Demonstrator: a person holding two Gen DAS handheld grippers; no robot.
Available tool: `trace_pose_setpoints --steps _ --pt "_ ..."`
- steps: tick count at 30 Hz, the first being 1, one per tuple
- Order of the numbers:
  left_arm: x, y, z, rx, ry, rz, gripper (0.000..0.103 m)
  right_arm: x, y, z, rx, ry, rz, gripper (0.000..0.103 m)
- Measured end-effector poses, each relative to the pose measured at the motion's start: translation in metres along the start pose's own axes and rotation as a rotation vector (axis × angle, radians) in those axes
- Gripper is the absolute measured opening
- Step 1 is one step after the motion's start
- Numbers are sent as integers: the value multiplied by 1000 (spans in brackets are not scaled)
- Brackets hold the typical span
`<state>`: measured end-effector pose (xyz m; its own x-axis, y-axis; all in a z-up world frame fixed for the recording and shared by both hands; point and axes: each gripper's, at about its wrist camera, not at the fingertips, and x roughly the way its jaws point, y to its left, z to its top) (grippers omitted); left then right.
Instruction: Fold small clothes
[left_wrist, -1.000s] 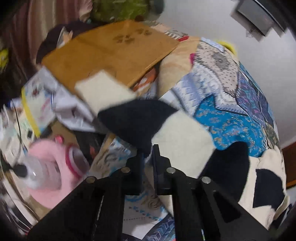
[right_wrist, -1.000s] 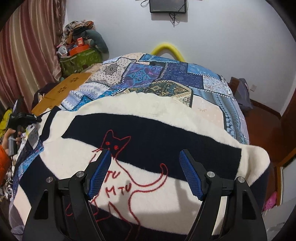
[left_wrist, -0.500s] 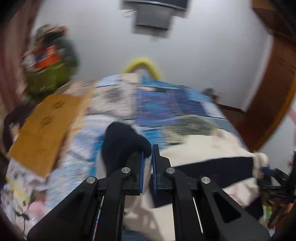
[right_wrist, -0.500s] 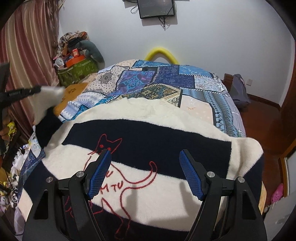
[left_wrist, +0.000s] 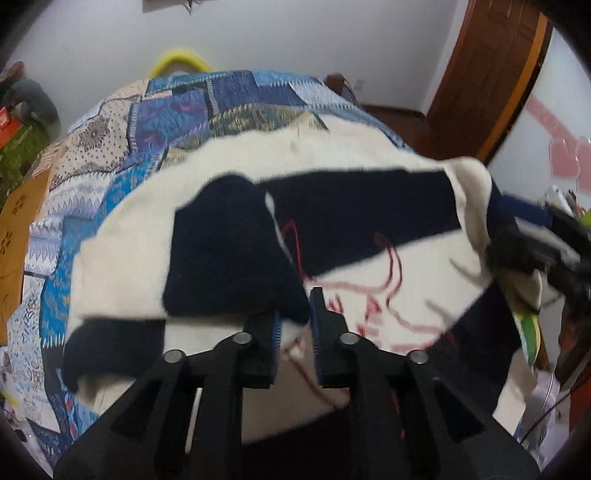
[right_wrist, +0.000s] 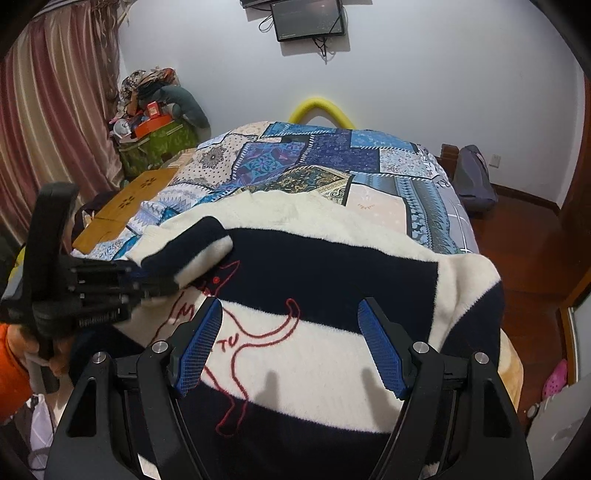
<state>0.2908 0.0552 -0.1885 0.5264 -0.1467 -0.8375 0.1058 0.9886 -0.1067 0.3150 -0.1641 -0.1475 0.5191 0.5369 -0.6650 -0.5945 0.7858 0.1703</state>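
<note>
My left gripper (right_wrist: 162, 282) reached in from the left over the striped sweater (right_wrist: 332, 266) on the bed (right_wrist: 369, 162); its jaws had just been parting, the folded-in sleeve (left_wrist: 229, 251) still between them. My right gripper (right_wrist: 291, 343) pointed downward above the sweater, jaws wide and empty.

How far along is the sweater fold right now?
Early. Done: one sleeve is folded across the striped sweater on the patchwork bed. In hand: the left tongs have just been opening, the sleeve's edge still between the pads, apparently letting go. The right tongs hover open over the cat design, holding nothing. Left: the other sleeve, draped off the bed's right edge, then folding the body.
</note>
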Motion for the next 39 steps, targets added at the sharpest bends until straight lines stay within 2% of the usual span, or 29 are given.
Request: trace_pose_setpoints --steps 2,4,6,10,12,15,19,24,28,30,31,32,34,39 --pt "-13 3 -7 12 -14 21 32 1 4 1 -8 0 9 73" --pt "-38 15 -15 13 -65 53 47 2 12 4 -16 0 19 73" --pt "-59 31 -22 -1 -111 99 53 7 26 10 -41 -1 40 73" --pt "-87 85 -33 -70 -157 214 58 25 58 22 -112 12 73 73" --pt "-90 117 -39 -121 -152 268 58 39 81 29 -161 24 95 73" --pt "-85 158 -51 -206 -125 302 58 61 112 37 -235 44 118 73" --pt "-65 197 -66 -301 -78 300 58 99 154 42 -332 94 150 73" --pt "-34 208 -71 -360 -26 192 58 146 186 39 -437 188 143 70" --pt "-17 192 -76 -298 8 174 58 179 194 30 -510 271 86 56" --pt "-10 185 -79 -269 23 186 58 180 192 29 -510 260 80 52" --pt "-9 183 -80 -263 21 193 58 180 191 29 -508 259 75 42" --pt "-9 182 -80 -261 18 196 58 179 191 30 -511 252 64 27" --pt "-9 185 -79 -272 18 189 58 177 188 33 -504 243 54 11" --pt "-15 186 -75 -279 21 204 58 144 170 44 -414 152 59 10"
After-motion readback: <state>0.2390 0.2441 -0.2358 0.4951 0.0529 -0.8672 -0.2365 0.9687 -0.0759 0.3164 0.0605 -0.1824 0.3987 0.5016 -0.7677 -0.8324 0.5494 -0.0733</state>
